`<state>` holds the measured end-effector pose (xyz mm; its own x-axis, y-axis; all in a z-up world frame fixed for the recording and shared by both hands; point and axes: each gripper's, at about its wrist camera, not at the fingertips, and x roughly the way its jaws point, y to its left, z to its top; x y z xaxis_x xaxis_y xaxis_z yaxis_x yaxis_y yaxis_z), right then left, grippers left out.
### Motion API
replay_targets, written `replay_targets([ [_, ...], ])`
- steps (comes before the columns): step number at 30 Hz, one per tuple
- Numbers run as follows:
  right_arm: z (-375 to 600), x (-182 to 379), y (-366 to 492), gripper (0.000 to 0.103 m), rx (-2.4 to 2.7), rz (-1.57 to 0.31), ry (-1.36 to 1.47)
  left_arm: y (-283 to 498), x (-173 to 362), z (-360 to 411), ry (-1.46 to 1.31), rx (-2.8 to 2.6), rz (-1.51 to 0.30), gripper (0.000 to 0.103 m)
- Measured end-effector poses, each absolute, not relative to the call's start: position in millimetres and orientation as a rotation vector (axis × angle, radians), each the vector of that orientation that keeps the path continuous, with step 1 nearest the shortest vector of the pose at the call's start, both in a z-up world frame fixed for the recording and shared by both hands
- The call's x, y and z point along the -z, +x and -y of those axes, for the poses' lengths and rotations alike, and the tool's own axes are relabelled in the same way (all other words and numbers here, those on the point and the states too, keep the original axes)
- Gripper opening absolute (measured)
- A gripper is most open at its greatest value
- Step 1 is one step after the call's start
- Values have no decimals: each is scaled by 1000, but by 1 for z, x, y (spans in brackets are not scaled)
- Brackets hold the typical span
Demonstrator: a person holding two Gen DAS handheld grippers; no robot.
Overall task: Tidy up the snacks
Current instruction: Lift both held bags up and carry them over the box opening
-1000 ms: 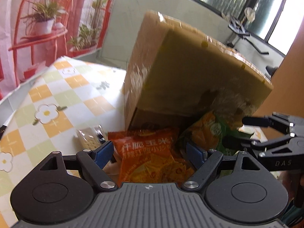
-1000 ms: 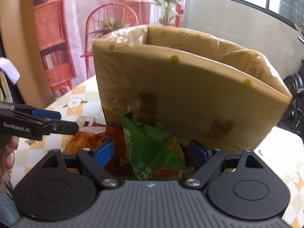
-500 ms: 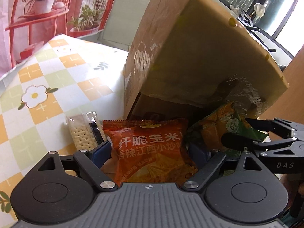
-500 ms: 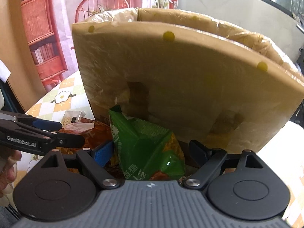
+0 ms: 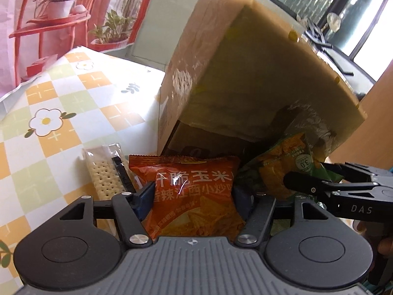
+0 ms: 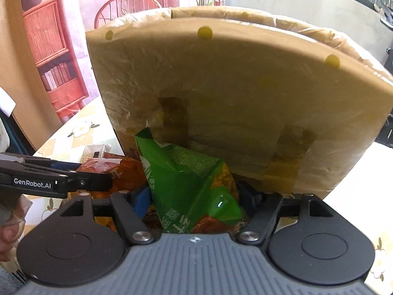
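Note:
An orange snack bag lies on the flowered tablecloth in front of a tall cardboard box. My left gripper straddles it, jaws closing, and both blue pads touch the bag's sides. Just to its right a green snack bag leans against the box's front wall. My right gripper is around it, jaws closing, with the pads against its edges. Each gripper's fingers show in the other's view, the right gripper over the green bag and the left gripper over the orange bag.
A clear pack of crackers lies left of the orange bag on the checked tablecloth. The box's taped front panel overhangs both bags. A hand holds the left gripper. A wooden wall stands at the right, windows behind.
Both grippers' jaws have narrowed onto their bags. The right gripper has sunk a little closer to the green bag, and the box fills more of both views.

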<state>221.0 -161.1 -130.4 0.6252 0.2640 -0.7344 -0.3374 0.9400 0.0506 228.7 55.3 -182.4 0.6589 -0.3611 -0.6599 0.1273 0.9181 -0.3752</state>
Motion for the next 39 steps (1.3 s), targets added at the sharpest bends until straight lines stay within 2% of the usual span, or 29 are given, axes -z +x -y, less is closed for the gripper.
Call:
replay_targets([
  [24, 192, 73, 157, 71, -357, -588, 88, 162, 100, -52, -246, 154, -553, 69],
  [39, 232, -9, 149, 71, -334, -365, 194, 176, 15, -17, -139, 258, -341, 69],
])
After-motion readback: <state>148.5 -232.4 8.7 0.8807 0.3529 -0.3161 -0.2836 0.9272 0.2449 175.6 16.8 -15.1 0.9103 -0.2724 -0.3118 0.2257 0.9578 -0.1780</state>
